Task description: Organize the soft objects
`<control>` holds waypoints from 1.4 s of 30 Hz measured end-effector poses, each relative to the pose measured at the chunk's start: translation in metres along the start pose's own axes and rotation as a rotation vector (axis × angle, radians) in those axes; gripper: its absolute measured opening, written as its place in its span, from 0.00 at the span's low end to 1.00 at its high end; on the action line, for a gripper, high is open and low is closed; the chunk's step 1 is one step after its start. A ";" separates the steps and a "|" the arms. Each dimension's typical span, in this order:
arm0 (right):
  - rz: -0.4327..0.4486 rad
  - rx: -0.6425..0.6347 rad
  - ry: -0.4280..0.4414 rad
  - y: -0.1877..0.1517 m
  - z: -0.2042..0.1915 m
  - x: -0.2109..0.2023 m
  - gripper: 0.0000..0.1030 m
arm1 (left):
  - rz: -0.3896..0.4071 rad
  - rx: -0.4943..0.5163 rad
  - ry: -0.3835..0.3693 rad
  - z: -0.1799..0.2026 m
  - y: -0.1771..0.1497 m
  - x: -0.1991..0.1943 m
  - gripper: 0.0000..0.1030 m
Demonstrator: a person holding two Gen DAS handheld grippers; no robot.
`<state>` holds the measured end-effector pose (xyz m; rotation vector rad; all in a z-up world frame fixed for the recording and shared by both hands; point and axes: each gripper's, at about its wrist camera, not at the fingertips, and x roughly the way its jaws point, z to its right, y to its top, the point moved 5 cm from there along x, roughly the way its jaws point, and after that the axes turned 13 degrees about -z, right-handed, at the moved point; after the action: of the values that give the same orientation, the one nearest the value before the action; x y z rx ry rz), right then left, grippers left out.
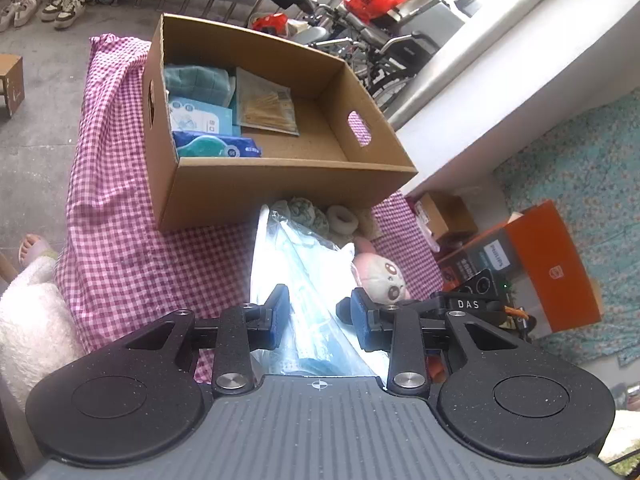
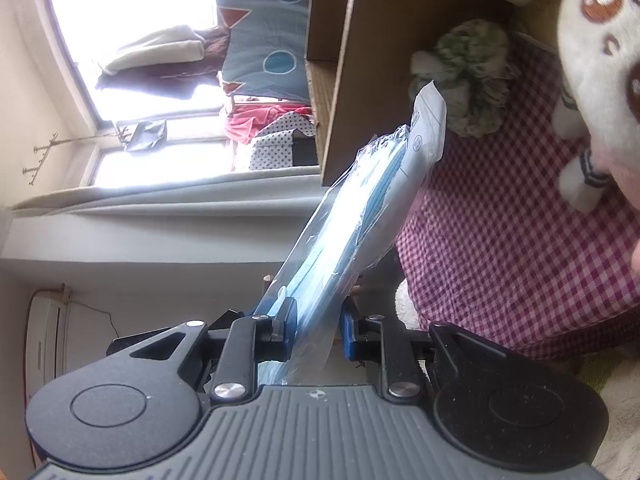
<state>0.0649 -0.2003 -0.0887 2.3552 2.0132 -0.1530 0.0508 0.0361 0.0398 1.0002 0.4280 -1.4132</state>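
Both grippers – left (image 1: 320, 316) and right (image 2: 318, 330) – have their fingers narrowed onto one clear mask pack (image 2: 360, 208), pads pressing its sides, held above the checked cloth (image 1: 120, 248) before the box (image 1: 280, 184).

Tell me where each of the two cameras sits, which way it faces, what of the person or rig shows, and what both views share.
Left wrist: sits on the left gripper, looks down over the cardboard box on the checked cloth; a fluffy sleeve and a foot show.
Right wrist: sits on the right gripper, rolled sideways and roughly level, facing the window; only its own jaws show.
Shared: the clear bag of blue masks held in both jaws, the plush toy, box, cloth.
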 end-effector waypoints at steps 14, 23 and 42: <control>0.020 -0.382 -0.180 0.054 -0.104 -0.037 0.08 | 0.121 0.090 -0.145 0.058 0.051 0.011 0.31; 0.058 -0.415 -0.333 0.097 -0.088 -0.059 0.09 | 0.120 -0.017 -0.115 0.022 0.084 0.053 0.32; -0.216 -0.592 -0.752 0.074 -0.060 0.012 0.60 | 0.010 -0.204 0.007 -0.045 0.006 0.053 0.59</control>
<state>0.1428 -0.1948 -0.0329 1.4234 1.6185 -0.3324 0.0794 0.0381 -0.0238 0.8407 0.5592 -1.3285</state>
